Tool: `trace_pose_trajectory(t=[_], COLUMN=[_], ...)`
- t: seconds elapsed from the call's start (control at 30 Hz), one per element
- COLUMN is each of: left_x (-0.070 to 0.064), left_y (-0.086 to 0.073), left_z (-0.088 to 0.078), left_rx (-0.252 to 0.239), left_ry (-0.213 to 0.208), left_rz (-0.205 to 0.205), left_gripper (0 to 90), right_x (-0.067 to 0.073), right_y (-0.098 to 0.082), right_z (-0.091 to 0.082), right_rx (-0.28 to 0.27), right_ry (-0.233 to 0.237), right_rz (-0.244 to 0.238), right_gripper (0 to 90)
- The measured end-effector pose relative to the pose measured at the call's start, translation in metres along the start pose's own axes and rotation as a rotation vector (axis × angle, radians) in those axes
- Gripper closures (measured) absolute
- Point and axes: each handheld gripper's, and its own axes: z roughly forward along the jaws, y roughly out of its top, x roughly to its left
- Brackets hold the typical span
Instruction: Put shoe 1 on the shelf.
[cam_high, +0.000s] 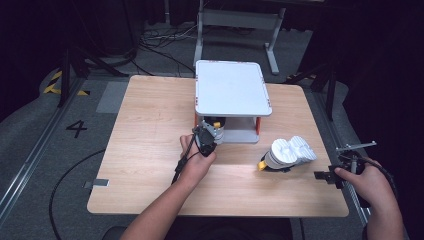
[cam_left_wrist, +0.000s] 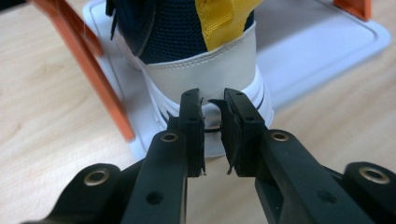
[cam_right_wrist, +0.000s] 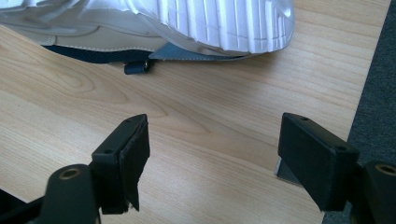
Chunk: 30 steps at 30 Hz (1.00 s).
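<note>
Under the white two-tier shelf (cam_high: 233, 90), my left tongs (cam_left_wrist: 214, 109) stand narrowly parted just behind the white, navy and yellow sneaker's (cam_left_wrist: 205, 56) heel, gripping nothing. My right tongs (cam_right_wrist: 212, 140) gape wide over the wooden bench (cam_right_wrist: 196, 135), near a second white sneaker (cam_right_wrist: 187, 21) lying on its side.

Wooden table (cam_high: 150, 135): white two-tier rack (cam_high: 232, 90) set at far side; overturned white shoe (cam_high: 289, 152) laid near right edge.

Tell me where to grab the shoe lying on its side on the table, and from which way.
Best bet is the heel end of the shoe, near the yellow tab. It lies on its side with the white ribbed sole facing up and toward the right gripper, whose jaws stand wide open. Come in level from the right edge of the table and close across the collar rim; the sole looks too broad.
</note>
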Motion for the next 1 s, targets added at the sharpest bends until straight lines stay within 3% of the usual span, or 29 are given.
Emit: trace_pose_trajectory(t=[0.13,0.2,0.27,0.47,0.6,0.8,0.83,0.87,1.0], left_x=[0.001,0.002,0.005,0.025,0.039,0.057,0.067,0.067,0.088], left_y=[0.002,0.002,0.004,0.005,0.003,0.000,-0.002,-0.002,-0.010], left_z=[0.013,0.012,0.006,-0.036,-0.065,-0.094,-0.102,-0.102,-0.115], left_rx=[-0.043,-0.041,-0.010,-0.021,-0.022,0.046,0.107,0.107,0.188], left_ry=[-0.003,-0.010,-0.049,-0.044,-0.014,-0.008,-0.017,-0.017,-0.039], left_rz=[0.007,0.003,-0.022,-0.068,-0.066,-0.057,-0.058,-0.058,-0.077], left_gripper=[76.2,74.3,73.0,69.7,63.7,50.1,46.6,43.9,35.8], right_x=[-0.004,-0.005,-0.005,-0.005,-0.001,0.003,0.003,0.003,0.006], right_y=[-0.002,-0.003,-0.004,-0.001,0.003,0.007,0.007,0.007,0.010], right_z=[0.001,0.001,0.000,-0.001,0.000,-0.002,-0.004,-0.004,-0.005], right_rx=[0.002,0.004,0.002,-0.004,-0.013,-0.036,-0.039,-0.039,-0.054], right_ry=[-0.003,-0.006,-0.001,-0.005,-0.002,-0.003,-0.006,-0.006,-0.009], right_rz=[0.009,0.010,0.011,0.006,-0.007,-0.019,-0.020,-0.020,-0.030], right_gripper=[25.8,25.8,25.8,25.8,25.8,25.8,25.9,25.9,25.9])
